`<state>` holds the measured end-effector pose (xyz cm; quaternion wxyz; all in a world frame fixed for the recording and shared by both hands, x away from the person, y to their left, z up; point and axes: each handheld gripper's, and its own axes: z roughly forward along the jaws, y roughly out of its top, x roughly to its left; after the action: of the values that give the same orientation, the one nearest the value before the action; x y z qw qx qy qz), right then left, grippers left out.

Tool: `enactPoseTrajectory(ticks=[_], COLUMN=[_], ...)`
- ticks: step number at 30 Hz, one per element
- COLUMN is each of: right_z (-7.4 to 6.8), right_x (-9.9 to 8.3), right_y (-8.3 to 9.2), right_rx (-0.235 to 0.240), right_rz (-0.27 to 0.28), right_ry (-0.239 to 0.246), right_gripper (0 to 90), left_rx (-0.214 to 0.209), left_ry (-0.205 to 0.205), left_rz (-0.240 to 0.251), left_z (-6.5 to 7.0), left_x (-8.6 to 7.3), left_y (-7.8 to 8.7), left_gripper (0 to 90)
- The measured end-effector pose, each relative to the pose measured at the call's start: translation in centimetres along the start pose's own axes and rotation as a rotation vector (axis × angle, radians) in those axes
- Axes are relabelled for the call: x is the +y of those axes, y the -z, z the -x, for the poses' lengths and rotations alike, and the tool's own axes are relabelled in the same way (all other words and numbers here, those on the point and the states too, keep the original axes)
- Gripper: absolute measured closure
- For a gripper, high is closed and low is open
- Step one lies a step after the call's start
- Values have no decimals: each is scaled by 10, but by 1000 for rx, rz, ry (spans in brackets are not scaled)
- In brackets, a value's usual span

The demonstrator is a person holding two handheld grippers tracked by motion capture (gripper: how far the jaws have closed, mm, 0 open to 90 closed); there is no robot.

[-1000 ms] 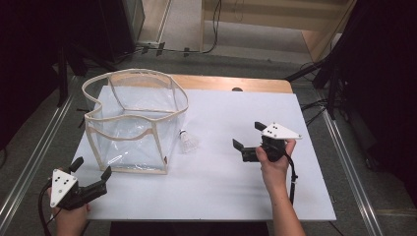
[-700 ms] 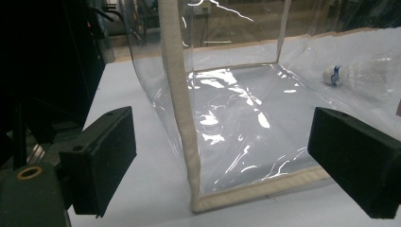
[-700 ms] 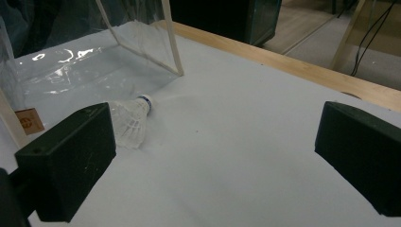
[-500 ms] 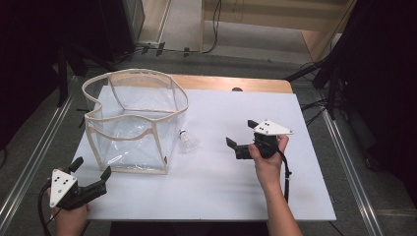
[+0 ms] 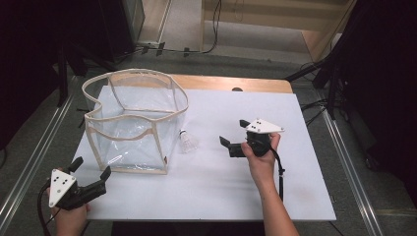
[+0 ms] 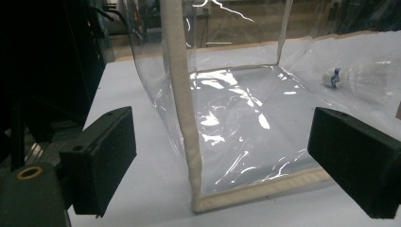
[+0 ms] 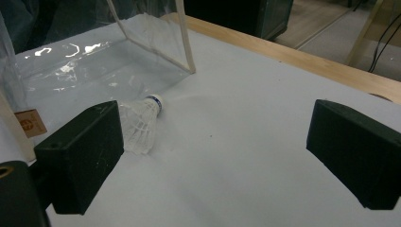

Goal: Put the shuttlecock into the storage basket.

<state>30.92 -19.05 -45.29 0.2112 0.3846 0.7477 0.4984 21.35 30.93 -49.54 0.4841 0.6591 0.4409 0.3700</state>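
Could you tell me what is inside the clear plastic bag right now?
The clear bag looks empty; through its walls only the white table shows. The shuttlecock lies outside, by its right side.

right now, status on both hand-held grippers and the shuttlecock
Right hand-held gripper open, aimed at shuttlecock, not touching. Left hand-held gripper open, facing clear bag corner. Shuttlecock on its side beside bag. Path clear.

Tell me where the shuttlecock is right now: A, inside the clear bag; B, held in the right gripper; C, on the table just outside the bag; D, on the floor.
C: the shuttlecock lies on the white table beside the clear bag, ahead of the open right gripper.
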Motion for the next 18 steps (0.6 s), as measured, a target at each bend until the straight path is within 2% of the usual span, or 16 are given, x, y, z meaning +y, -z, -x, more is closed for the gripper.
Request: enactPoseTrajectory(ticks=[13, 18], right_z=[-12, -16], right_x=[-1, 0], right_y=[-25, -32], right_rx=[31, 41], right_rz=[-41, -40], right_ry=[27, 29], right_gripper=[31, 34], left_rx=[-2, -4], left_ry=[-3, -5], left_rz=[2, 2], left_z=[1, 1], left_x=[0, 0], left_y=[0, -1], left_gripper=[92, 92])
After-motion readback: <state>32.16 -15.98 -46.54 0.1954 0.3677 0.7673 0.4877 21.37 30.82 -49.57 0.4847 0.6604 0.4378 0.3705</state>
